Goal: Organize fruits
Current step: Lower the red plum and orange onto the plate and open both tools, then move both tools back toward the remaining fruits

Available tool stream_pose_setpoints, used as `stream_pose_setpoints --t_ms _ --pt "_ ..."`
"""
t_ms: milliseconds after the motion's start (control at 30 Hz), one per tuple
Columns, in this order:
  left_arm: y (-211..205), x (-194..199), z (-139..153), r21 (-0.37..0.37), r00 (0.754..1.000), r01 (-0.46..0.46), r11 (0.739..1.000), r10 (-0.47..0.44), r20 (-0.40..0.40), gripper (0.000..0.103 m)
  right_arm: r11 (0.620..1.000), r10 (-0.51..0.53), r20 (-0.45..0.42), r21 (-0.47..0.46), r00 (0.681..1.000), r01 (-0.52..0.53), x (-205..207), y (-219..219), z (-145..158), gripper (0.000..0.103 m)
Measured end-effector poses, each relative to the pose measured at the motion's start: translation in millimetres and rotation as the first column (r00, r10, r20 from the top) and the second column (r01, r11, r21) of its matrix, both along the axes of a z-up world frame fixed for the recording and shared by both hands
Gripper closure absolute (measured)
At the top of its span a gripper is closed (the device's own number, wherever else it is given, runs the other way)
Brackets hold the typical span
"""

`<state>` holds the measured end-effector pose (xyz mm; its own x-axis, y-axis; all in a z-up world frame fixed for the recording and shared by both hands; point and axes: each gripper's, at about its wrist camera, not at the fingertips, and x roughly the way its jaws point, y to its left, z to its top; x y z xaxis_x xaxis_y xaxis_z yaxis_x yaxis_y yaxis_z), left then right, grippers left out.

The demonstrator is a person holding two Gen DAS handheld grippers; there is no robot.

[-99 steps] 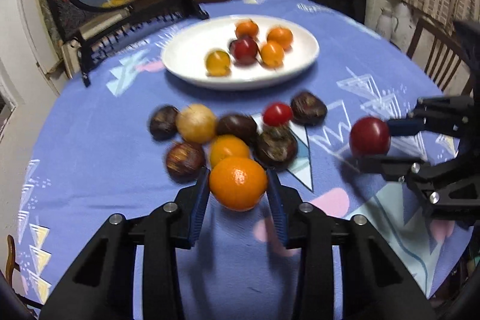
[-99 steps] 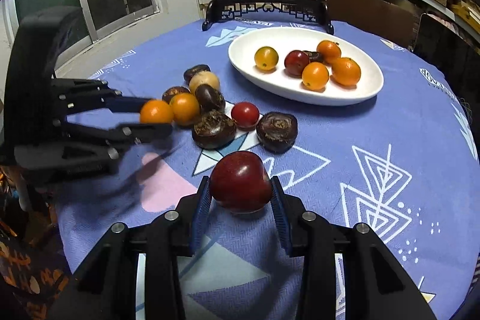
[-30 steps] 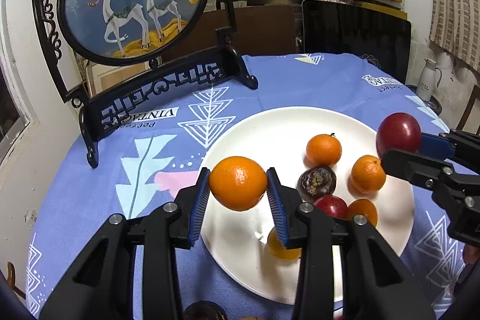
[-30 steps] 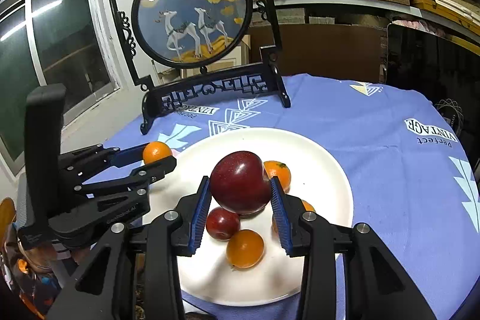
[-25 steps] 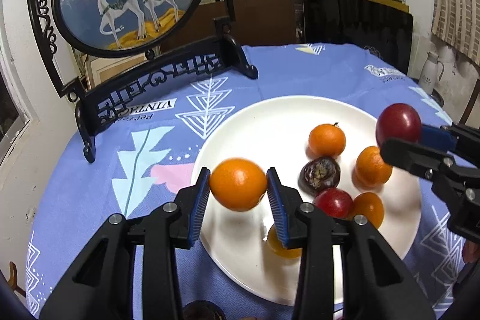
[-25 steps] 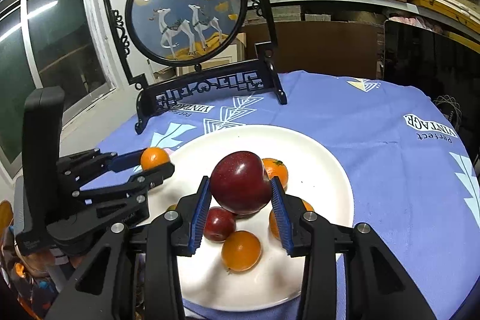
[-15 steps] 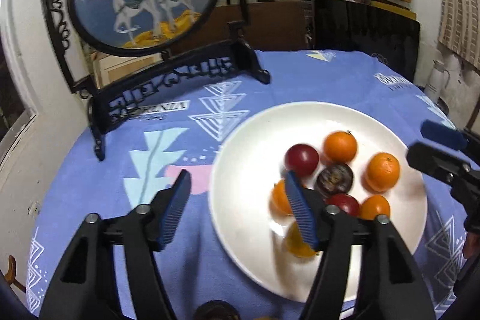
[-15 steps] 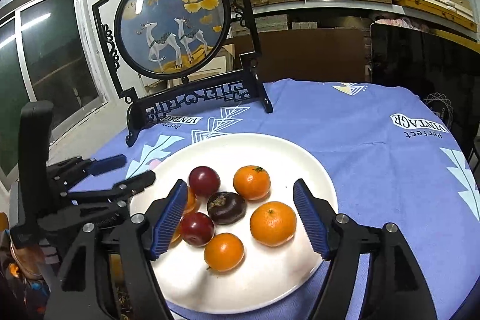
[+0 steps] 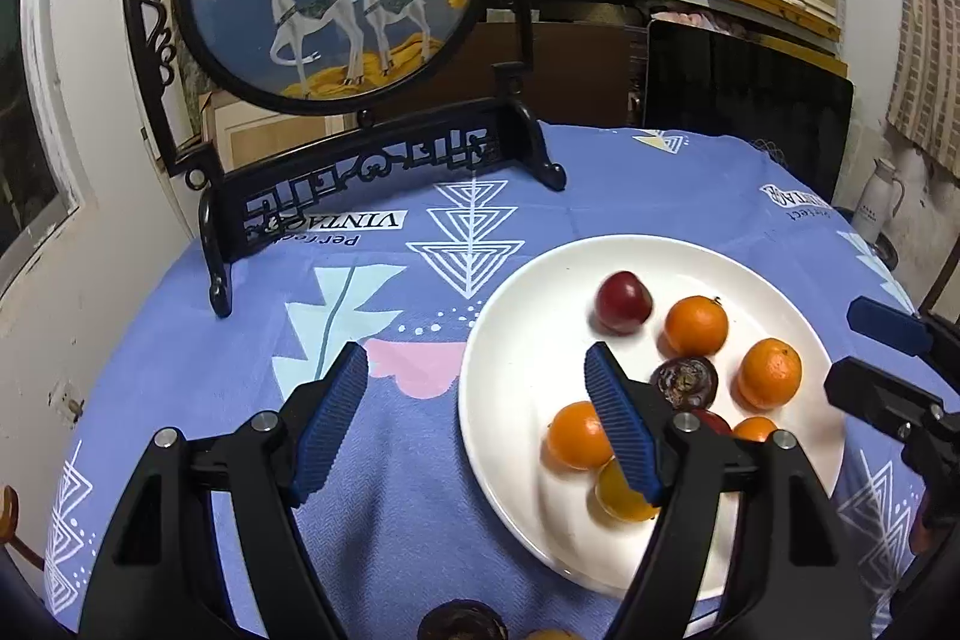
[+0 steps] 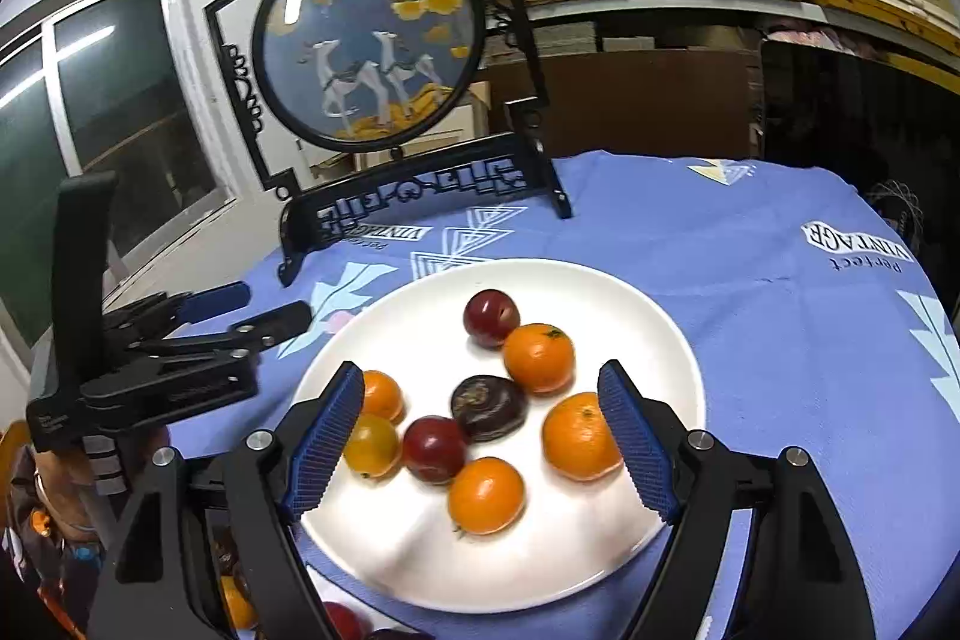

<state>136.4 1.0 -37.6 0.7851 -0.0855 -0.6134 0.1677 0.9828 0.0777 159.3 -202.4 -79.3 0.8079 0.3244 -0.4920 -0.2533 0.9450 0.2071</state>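
Eight fruits lie on the white plate (image 10: 672,340): two dark red plums, one at the far side (image 10: 491,317) and one nearer (image 10: 434,448), four oranges, a yellowish fruit (image 10: 371,445) and a dark wrinkled passion fruit (image 10: 489,407). Plate sits on the blue patterned tabletop (image 10: 750,244), in front of a deer-painting screen on a black stand (image 10: 366,40).

Left tongs (image 9: 474,424): spread wide, empty, hovering over the plate's left rim and the cloth beside it. Right tongs (image 10: 480,439): likewise released, nothing between the blue pads, poised above the plate's near half.

Step judged: a placing step complete, both tools free. More loose fruit shows at the bottom edge of both views, off the plate: a dark one (image 9: 462,625) and a red one (image 10: 342,619).

Next move probably calls for drawing both tongs back toward that near pile, centring each over a single fruit, then clenching gently; round fruit rolls if nudged off-axis.
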Motion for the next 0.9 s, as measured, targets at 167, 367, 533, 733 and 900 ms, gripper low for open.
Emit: stream_pose_setpoints --t_ms 167,367,533,733,900 --pt "-1.6 -5.4 6.8 0.006 1.000 0.017 1.000 -0.017 0.001 0.030 0.998 0.051 0.007 -0.031 0.999 -0.051 -8.2 13.3 9.0 0.022" --pt "10.8 -46.3 30.0 -0.023 0.995 0.054 0.998 -0.051 0.088 0.024 0.991 0.114 0.014 -0.072 0.993 -0.113 -61.5 14.1 7.5 0.022" --pt "25.9 -83.2 21.6 -0.012 0.995 0.078 0.997 -0.077 0.066 0.023 0.966 0.195 -0.119 -0.150 0.973 -0.212 -104.2 31.6 -27.1 0.022" --pt "54.8 -113.9 15.3 0.021 0.998 0.046 0.999 -0.046 0.031 0.023 0.896 0.313 -0.216 -0.254 0.925 -0.363 -127.9 90.4 -62.3 0.032" --pt "66.1 -143.3 9.6 0.040 0.995 0.104 0.994 -0.104 -0.002 0.023 0.904 0.285 -0.293 -0.233 0.913 -0.358 -107.7 104.4 -77.4 0.048"
